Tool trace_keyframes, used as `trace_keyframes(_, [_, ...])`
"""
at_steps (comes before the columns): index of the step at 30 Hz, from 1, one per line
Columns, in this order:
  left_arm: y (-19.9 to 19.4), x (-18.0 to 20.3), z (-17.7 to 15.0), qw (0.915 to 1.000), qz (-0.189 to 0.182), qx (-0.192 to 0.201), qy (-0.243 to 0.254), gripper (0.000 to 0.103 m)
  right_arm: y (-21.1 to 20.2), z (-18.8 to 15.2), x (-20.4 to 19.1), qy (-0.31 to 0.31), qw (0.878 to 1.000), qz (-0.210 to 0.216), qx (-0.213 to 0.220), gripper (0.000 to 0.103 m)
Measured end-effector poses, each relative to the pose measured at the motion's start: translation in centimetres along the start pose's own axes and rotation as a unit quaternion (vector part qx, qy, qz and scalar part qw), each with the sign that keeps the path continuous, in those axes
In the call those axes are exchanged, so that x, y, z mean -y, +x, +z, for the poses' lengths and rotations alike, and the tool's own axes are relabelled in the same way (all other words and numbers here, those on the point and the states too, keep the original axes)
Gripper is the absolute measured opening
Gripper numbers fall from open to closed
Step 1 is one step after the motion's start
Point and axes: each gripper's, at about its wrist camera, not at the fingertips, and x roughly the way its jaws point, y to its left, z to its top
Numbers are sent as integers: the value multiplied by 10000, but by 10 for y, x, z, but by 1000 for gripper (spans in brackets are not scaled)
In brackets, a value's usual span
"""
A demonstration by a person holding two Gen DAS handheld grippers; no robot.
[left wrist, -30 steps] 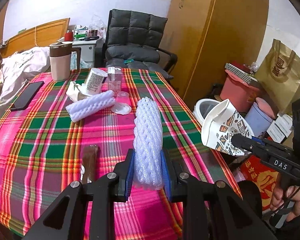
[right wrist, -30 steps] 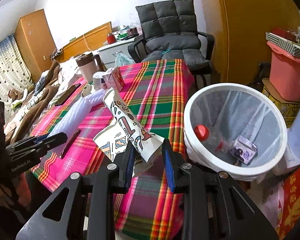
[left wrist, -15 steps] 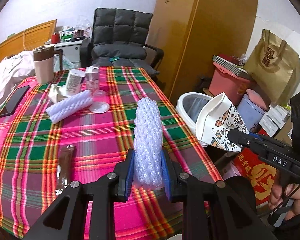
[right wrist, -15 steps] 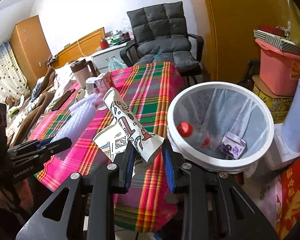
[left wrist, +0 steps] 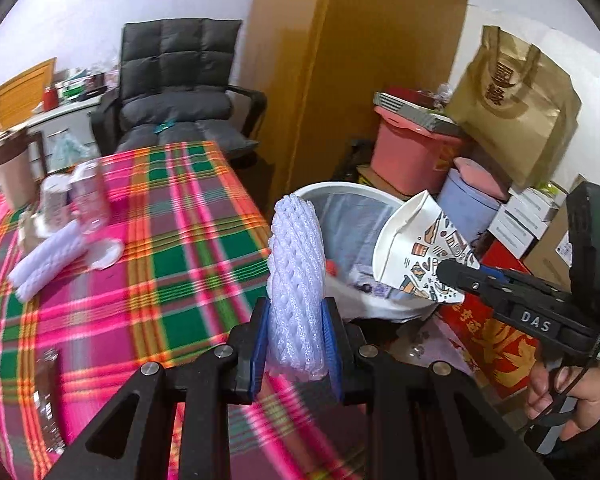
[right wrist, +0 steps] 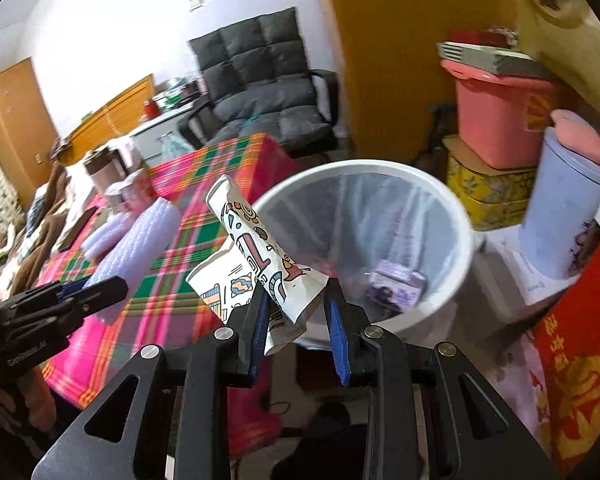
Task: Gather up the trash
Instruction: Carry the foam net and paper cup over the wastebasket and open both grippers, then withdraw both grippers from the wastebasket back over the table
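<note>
Both sets of jaws are clamped narrow on trash as I watch from my end: on my left gripper [left wrist: 296, 344] the blue pads squeeze a white foam net sleeve [left wrist: 298, 280] that stands upright between them, and on my right gripper [right wrist: 298, 312] they pinch a crumpled paper cup [right wrist: 260, 256] printed with coloured doodles, its mouth tipped toward ten o'clock. In the left wrist view the right gripper sits at three o'clock with "DAS" in white letters on its black body and a green light lit above; a hand [left wrist: 568, 396] wraps its grip at four o'clock. In the right wrist view the left gripper shows at nine o'clock with a white word I cannot read through the blur. A white bin [right wrist: 440, 208] lined with a clear bag lies just past the cup, at one o'clock, with a small purple carton [right wrist: 396, 284] on its bottom. On the plaid tabletop [left wrist: 172, 240] at ten o'clock a second foam sleeve [left wrist: 44, 264] lies flat. A brown paper bag [left wrist: 516, 100] at two o'clock carries dark characters.
</note>
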Motion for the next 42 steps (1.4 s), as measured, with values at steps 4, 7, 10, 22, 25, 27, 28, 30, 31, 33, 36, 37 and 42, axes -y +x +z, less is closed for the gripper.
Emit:
trace_keyframes(4, [16,12,8,9999,-124,-47,95,26,2,-1,14,127,9998,-172,-52,30])
trace_keyframes(7, [29,20,15,9996,-210,-98,159,26,5,0,22,176,9995,-263,-91,30])
trace_keyframes(10, [42,26,22,9993,-258,-142,217,26,8,2,28,192,9991,-350,-111,30])
trace_keyframes(22, [95,44,41,9975,-476,-388,342,26,36,13,45,144,9971,-610,-440,31])
trace_keyframes(25, [105,45,44,9972,-501,-446,328,27,39,14,47,118,9964,-688,-488,33])
trace_keyframes(27, [109,45,45,9971,-511,-448,328,28,39,15,49,134,9964,-714,-444,49])
trace_keyframes(28, [111,44,46,9971,-519,-449,316,29,39,15,49,134,9964,-714,-444,54])
trace_keyframes(30, [113,43,46,9970,-562,-452,269,30,39,15,49,135,9966,-696,-412,59])
trace_keyframes(31, [113,42,46,9971,-568,-447,257,30,39,16,49,143,9966,-704,-397,59])
trace_keyframes(33, [112,42,46,9972,-569,-417,253,31,38,16,49,154,9966,-712,-390,59])
trace_keyframes(36, [108,40,46,9973,-592,-362,231,31,35,15,48,180,9969,-679,-341,59])
trace_keyframes(37, [107,40,46,9974,-593,-349,224,33,31,15,47,199,9972,-658,-310,59])
trace_keyframes(42, [93,36,43,9978,-585,-276,133,38,25,12,40,214,9978,-567,-255,59])
